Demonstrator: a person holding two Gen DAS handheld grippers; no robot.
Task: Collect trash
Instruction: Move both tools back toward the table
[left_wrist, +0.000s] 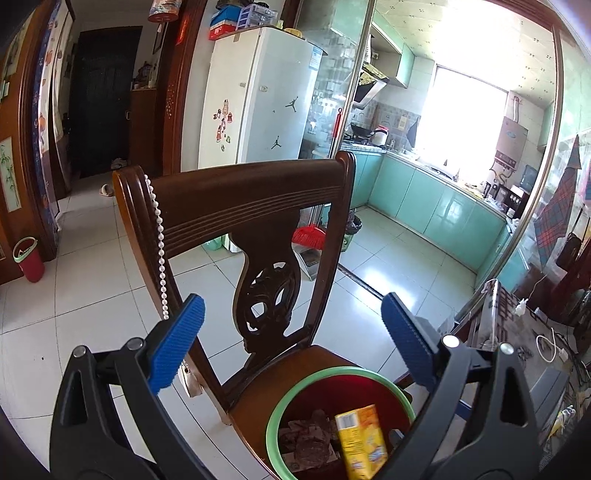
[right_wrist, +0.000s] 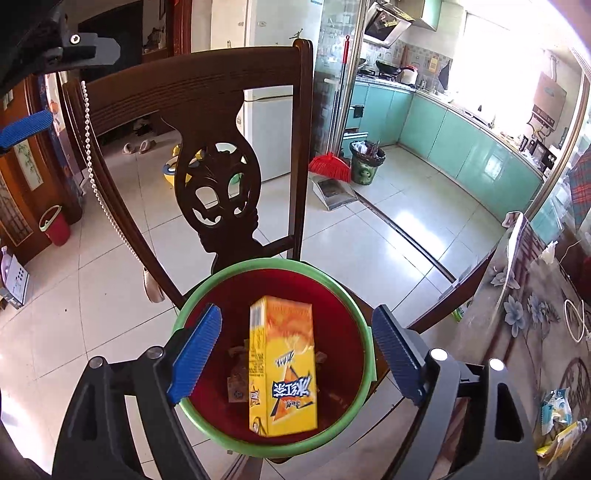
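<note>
Right now the right gripper (right_wrist: 295, 349) hangs over the red bin (right_wrist: 354, 314) with its blue pads spread wide, one at nine o'clock and one at three o'clock of the yellow carton (right_wrist: 282, 369), neither touching it. Nothing is held. The carton stands on end inside the bin, its top leaning toward twelve o'clock, above crumpled brown scraps (right_wrist: 236, 373) at the bottom.

The left gripper (left_wrist: 293, 339) is wide open too and empty, pointed past the same bin (left_wrist: 275, 417) at the carved chair back (left_wrist: 258, 221). From its camera the carton (left_wrist: 360, 445) sits at five o'clock, low in the view.

My worry begins with the bin's perch. It rests on the chair seat (left_wrist: 258, 384), seemingly near the front edge, and its green rim (right_wrist: 207, 288) lies just under the right gripper's left pad. A careless drop or sideways sweep of that pad could catch the rim and tip or slide the bin off the seat, spilling everything collected.

Next, the carton stands tall rather than flat. It may block later pieces, or get snagged and dragged out if a finger dips in.

Further out, at four o'clock of the right view, wrappers (right_wrist: 557, 410) lie on the patterned table (right_wrist: 517, 332), with a white cable (right_wrist: 576, 321) beside them. A grab there could hook the cable along with the trash. The pearl string (right_wrist: 92, 147) dangling from the chair post at ten o'clock is another thing a swinging left hand might catch.
</note>
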